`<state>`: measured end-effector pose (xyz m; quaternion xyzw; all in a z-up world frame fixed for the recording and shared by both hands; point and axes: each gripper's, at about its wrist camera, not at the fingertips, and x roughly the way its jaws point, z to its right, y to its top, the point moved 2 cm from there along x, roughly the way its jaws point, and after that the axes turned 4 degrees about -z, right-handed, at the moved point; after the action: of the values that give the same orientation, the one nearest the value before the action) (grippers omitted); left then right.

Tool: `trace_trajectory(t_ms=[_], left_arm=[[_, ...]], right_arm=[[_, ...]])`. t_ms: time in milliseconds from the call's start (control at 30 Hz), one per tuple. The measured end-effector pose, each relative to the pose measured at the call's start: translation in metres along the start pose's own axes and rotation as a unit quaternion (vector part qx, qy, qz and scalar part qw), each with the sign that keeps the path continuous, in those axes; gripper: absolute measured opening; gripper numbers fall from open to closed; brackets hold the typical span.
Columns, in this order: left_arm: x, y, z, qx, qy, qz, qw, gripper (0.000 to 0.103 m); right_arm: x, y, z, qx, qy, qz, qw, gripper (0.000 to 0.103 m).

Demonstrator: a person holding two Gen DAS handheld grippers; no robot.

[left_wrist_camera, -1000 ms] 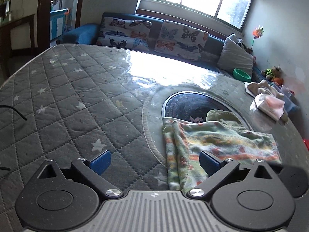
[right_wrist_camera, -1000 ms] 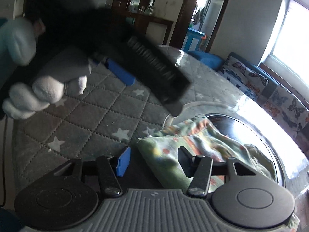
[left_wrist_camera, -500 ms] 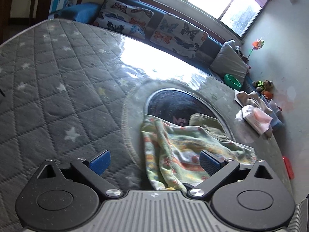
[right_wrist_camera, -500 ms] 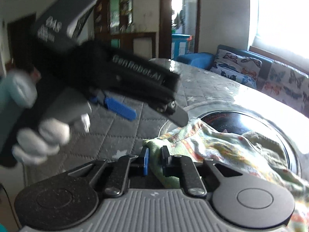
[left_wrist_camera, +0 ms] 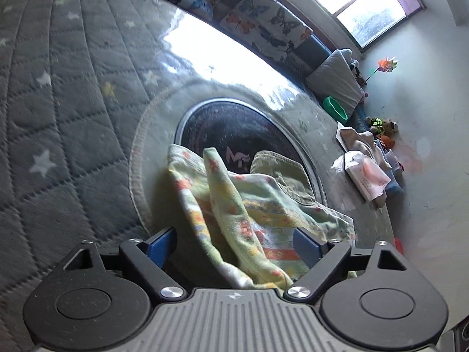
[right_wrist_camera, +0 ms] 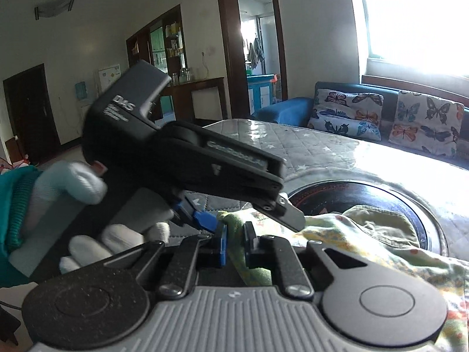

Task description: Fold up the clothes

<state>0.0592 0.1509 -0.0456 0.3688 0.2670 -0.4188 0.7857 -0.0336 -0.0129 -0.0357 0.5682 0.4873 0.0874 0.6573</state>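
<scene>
Clothing item, one: a floral garment [left_wrist_camera: 234, 205] in pale green, yellow and orange, lying bunched on a quilted grey star-print cover [left_wrist_camera: 58, 111], its upper part draping over the rim of a dark round inset [left_wrist_camera: 222, 126] in that surface. Right gripper [right_wrist_camera: 236, 242]: its blue-padded fingers [right_wrist_camera: 222, 245] are pinching a corner fold of the garment, the jaws standing narrow with the cloth pressed between them. Left gripper [left_wrist_camera: 234, 243]: its fingers are standing wide apart, one on either side of the garment's near edge, with the cloth running between them and none of it clamped; from the right wrist view the same tool is appearing as a black body just above the cloth, gripped by a white-gloved hand [right_wrist_camera: 88, 205]. Olive-green garment [left_wrist_camera: 281, 173], second item: lying partly under the floral one, inside the round inset. Butterfly-print cushions [right_wrist_camera: 390, 117] are sitting on a blue sofa [right_wrist_camera: 281, 111] behind the surface. Folded pale cloths and a tissue pack [left_wrist_camera: 366, 176] are resting at the far edge, well apart from the garment.
</scene>
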Motion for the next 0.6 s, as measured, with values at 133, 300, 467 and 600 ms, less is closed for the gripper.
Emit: trace_trajectory(t_ms=[133, 300, 467, 600], left_arm=[[0.01, 0.0, -0.003, -0.018, -0.005, -0.014, 0.9997, 0.061], [0.02, 0.0, -0.012, -0.046, -0.022, -0.03, 0.9983, 0.026], [0.021, -0.002, -0.015, -0.044, -0.022, -0.03, 0.9983, 0.02], [0.02, -0.002, -0.014, -0.04, -0.021, -0.03, 0.9985, 0.019]], right_arm=[[0.0, -0.001, 0.002, 0.004, 0.006, 0.002, 1.0, 0.01], [0.002, -0.003, 0.005, 0.01, 0.016, -0.006, 1.0, 0.01], [-0.001, -0.004, 0.012, 0.018, 0.027, -0.014, 0.999, 0.02], [-0.01, -0.007, 0.021, 0.013, 0.014, -0.014, 1.0, 0.027]])
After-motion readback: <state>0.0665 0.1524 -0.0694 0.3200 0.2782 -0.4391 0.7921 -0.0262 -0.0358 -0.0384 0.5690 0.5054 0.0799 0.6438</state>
